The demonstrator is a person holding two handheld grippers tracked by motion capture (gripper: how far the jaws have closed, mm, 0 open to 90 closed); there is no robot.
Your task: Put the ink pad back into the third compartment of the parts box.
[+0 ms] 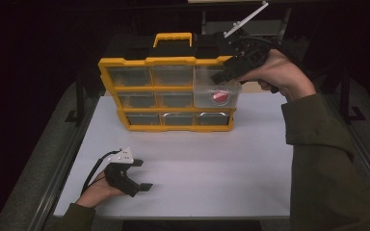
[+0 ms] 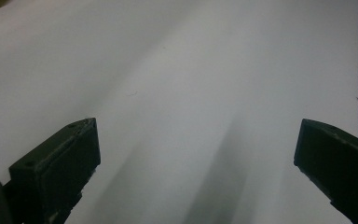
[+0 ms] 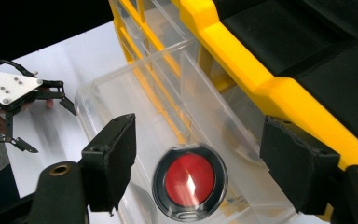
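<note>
High view: well in front of the yellow organizer (image 1: 166,94) the left gripper (image 1: 142,174) is rested with jaws spread and empty, while at its pulled-out right-hand drawer (image 1: 217,94) the right gripper (image 1: 220,76), released above the red-lidded disc (image 1: 219,96), is best withdrawn straight up.

The white flat table top (image 1: 183,159) is seen from high above in the high view, looking forward and down, with the yellow plastic drawer box (image 1: 168,91) at 12 o'clock. The table is seen very close and low in the left gripper view. A clear pulled-out drawer (image 3: 168,121) is looked into from close above in the right gripper view. The table is shared by all three views.
</note>
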